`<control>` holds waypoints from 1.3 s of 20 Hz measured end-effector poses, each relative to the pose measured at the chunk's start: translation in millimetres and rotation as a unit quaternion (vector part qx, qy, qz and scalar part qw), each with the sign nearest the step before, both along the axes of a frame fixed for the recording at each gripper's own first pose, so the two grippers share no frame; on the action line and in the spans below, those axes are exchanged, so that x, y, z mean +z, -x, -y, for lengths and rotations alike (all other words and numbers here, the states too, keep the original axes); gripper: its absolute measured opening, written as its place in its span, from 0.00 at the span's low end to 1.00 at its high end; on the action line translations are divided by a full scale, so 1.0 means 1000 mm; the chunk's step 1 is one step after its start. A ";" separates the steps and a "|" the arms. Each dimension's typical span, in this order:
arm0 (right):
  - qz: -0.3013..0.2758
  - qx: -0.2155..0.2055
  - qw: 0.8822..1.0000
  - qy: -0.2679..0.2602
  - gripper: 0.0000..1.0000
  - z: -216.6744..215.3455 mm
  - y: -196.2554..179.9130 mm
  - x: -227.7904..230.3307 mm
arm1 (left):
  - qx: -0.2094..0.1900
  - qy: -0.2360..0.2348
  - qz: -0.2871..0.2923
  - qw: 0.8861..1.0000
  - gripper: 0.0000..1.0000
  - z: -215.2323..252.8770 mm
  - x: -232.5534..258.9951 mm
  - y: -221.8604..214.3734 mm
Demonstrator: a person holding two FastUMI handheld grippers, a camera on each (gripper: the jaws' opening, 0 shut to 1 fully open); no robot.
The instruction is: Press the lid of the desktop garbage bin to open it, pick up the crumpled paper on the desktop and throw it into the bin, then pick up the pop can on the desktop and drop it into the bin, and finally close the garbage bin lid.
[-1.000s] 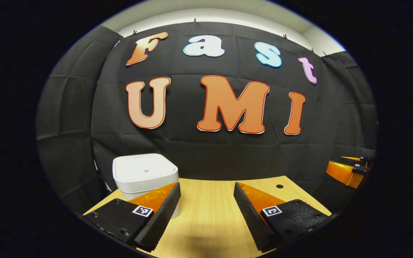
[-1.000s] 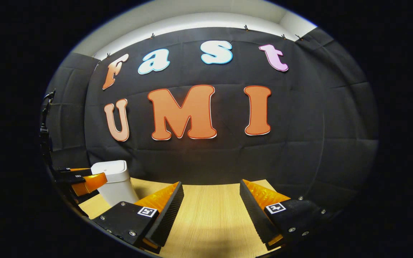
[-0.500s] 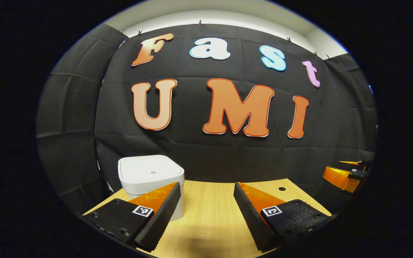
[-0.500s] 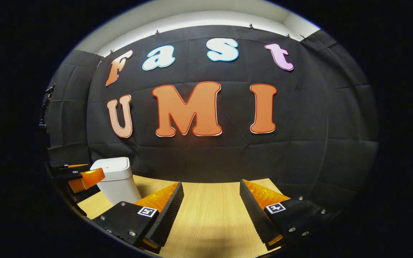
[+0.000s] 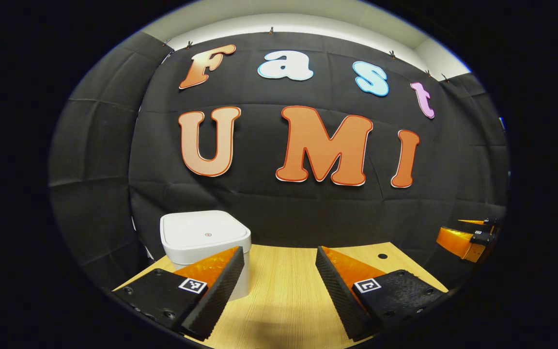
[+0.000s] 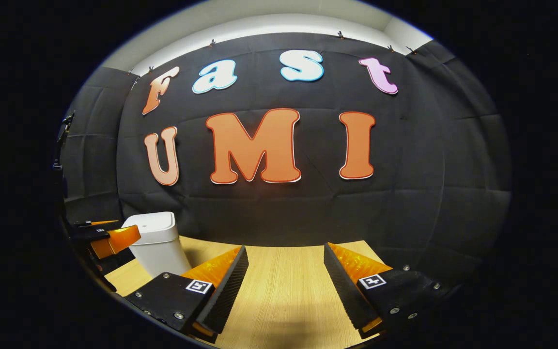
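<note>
A black cloth wall closes off the back of the booth, and in front of it lies a light wooden desktop with a fine lengthwise grain and one small dark round hole near its far right part in the left gripper view.

The white, square plastic garbage bin with rounded corners stands on the far left part of the desktop, close to the cloth wall. Its lid is down and flat, with a small round mark at its centre. In the right gripper view the same bin shows at the left, narrowing toward its base.

The left gripper hangs above the desktop with its two fingers spread wide apart and nothing between them — only bare wood shows in the gap. Its left finger overlaps the bin's lower front corner in the picture; whether they touch cannot be told. The right gripper is likewise released, fingers wide apart over bare wood, grasping nothing.

Each gripper also shows in the other's view: the right gripper at the far right edge of the left gripper view, well apart from the bin, and the left gripper at the left edge of the right gripper view, just beside the bin's upper part.
</note>
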State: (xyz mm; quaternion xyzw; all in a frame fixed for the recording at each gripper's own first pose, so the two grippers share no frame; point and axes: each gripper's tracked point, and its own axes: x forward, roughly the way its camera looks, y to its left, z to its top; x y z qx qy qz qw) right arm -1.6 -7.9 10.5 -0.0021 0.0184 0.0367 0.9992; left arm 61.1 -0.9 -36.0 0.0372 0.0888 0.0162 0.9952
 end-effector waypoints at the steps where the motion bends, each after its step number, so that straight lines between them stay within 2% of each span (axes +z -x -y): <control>1: 0.000 0.000 1.000 0.000 0.94 0.000 -0.002 0.000 | 0.000 -0.001 0.000 1.000 0.94 -0.001 0.001 -0.001; 26: -0.005 -0.023 1.000 -0.012 0.94 0.020 -0.018 -0.003 | -0.002 -0.003 0.001 1.000 0.94 0.006 0.000 -0.021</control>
